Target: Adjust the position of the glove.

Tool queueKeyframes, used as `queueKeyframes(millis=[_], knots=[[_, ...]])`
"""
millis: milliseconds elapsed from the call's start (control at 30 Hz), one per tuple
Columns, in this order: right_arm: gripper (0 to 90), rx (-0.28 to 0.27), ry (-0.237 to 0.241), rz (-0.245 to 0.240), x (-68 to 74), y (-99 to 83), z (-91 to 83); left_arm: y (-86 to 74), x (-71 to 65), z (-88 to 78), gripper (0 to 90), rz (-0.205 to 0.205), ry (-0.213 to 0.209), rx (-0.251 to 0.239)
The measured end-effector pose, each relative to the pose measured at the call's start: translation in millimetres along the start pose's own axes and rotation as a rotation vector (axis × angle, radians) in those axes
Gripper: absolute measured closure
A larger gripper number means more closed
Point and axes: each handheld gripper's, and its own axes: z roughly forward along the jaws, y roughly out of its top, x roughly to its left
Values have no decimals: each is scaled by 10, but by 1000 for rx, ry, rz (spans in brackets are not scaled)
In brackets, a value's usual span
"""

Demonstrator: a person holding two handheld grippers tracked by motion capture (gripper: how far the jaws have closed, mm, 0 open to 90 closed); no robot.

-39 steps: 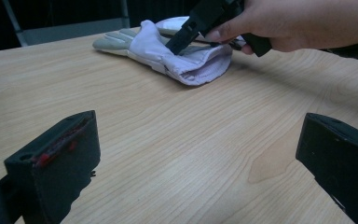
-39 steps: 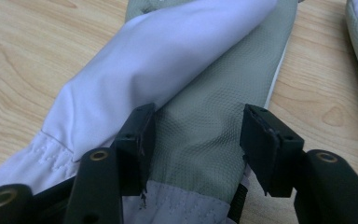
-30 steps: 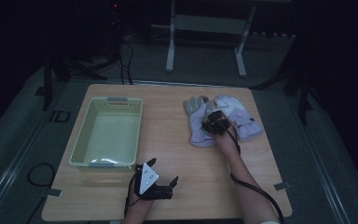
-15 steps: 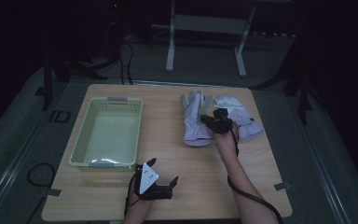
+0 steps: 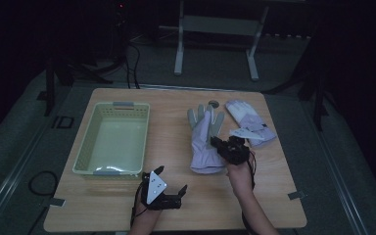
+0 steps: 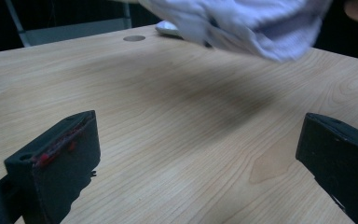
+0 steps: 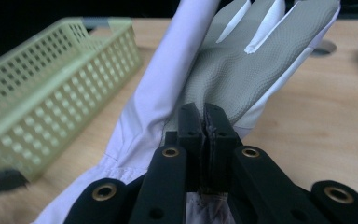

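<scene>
Left gripper: black body, grey three-cornered plate on top w/ small dark dots; blocky black jaws, red specks on one pad. Right gripper: black, linkage arms w/ brass-ringed holes. Forearms bare, no sleeves.

The basket is pale yellow-green with a grid of small holes; right of the basket, one glove is lilac-white with grey ribbed fingers; the second glove is white; the table is light wood-grain; both grippers are black.
</scene>
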Motion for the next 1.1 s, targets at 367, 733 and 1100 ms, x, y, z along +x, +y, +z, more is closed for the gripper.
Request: queueKeyframes(millis=[367, 733, 1100], knots=[[868, 100, -8, 16, 10, -408, 327, 0, 2, 2, 0, -1, -1, 0], [763, 166, -57, -13, -6, -590, 528, 0, -1, 0, 0, 6, -4, -1], [545, 157, -65, -102, -6, -477, 363, 0, 1, -1, 0, 4, -5, 0]])
